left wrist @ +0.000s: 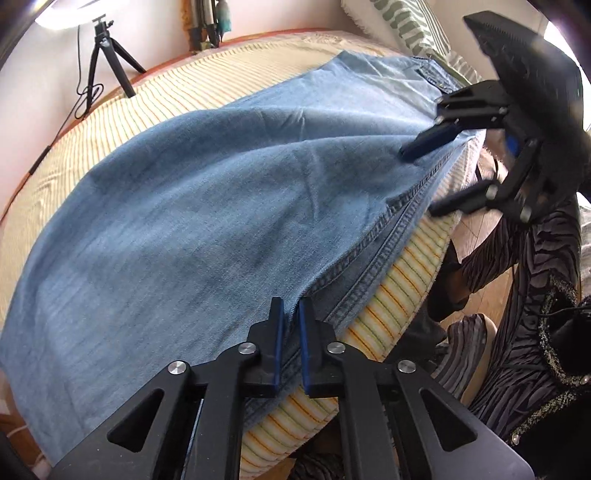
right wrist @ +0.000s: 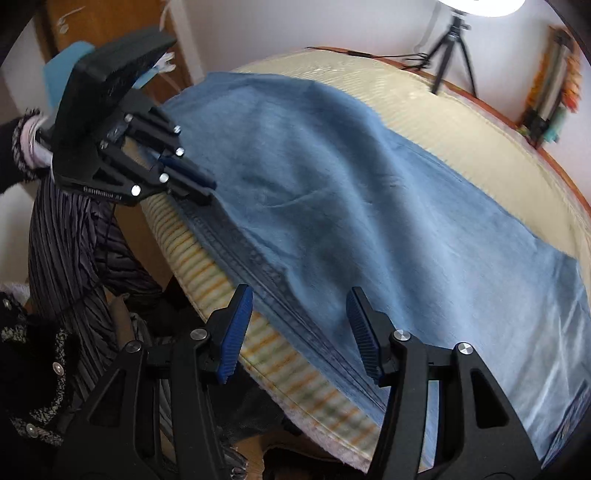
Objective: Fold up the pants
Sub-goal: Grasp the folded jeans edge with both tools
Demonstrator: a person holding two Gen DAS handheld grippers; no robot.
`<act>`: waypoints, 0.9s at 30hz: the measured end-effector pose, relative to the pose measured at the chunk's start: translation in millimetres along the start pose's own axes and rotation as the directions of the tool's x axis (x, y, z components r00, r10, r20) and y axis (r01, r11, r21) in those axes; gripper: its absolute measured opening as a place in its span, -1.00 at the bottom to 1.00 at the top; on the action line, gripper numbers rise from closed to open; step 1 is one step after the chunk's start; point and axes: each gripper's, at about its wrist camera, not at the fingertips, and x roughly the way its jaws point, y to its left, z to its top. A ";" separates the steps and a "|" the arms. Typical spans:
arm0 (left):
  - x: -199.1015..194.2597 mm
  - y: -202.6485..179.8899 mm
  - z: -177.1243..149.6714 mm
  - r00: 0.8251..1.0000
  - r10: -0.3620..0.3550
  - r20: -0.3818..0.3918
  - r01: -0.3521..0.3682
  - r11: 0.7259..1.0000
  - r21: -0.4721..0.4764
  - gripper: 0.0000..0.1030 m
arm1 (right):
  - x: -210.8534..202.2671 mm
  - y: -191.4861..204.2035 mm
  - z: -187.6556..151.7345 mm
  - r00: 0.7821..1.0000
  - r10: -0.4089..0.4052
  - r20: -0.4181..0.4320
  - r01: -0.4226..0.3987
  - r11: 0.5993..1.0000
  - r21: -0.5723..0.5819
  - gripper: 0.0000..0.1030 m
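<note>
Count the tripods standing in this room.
1. A black tripod stands past the far edge of the bed, under a bright lamp. Others may be hidden.

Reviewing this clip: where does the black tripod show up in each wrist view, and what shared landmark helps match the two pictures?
Left wrist view: the black tripod stands at upper left, beyond the far edge of the striped bed.
Right wrist view: the black tripod stands at upper right, again past the bed's far edge, under the bright lamp.
Shared landmark: the stitched seam of the blue jeans along the bed's near edge.
</note>
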 end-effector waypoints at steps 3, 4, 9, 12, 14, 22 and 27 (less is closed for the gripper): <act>-7.0 -0.1 -0.9 1.000 -0.004 0.009 0.004 1.000 0.002 -0.91 | 15.7 15.2 6.9 0.999 -0.037 -0.007 0.036 0.996 -0.083 0.09; -8.5 0.6 -1.0 1.000 -0.007 0.012 0.007 1.000 -0.001 -0.91 | 21.1 17.4 8.6 0.999 -0.046 -0.010 0.044 0.994 -0.102 0.08; -16.9 1.9 -2.8 1.000 -0.021 0.018 0.021 1.000 -0.011 -0.94 | 34.5 17.2 12.7 0.997 -0.070 -0.032 0.066 0.990 -0.122 -0.76; -24.2 -0.7 -7.7 0.999 -0.036 0.012 0.036 0.999 -0.009 -0.95 | 24.5 19.5 11.4 0.999 -0.015 -0.032 0.010 0.990 -0.143 -0.81; -25.0 -5.1 -13.4 0.999 -0.035 0.006 0.035 0.999 -0.003 -0.95 | 19.1 23.4 6.9 0.999 0.033 -0.040 -0.038 0.987 -0.156 -0.81; -40.7 19.4 -30.6 0.999 -0.029 0.037 0.033 0.994 -0.105 -0.76 | 17.3 15.4 6.4 0.999 0.023 -0.030 -0.026 0.995 -0.092 -0.74; -73.0 61.9 -60.0 0.994 0.044 0.098 -0.018 0.966 -0.256 -0.64 | 4.4 24.9 20.5 0.998 0.042 0.037 -0.037 0.989 -0.140 -0.52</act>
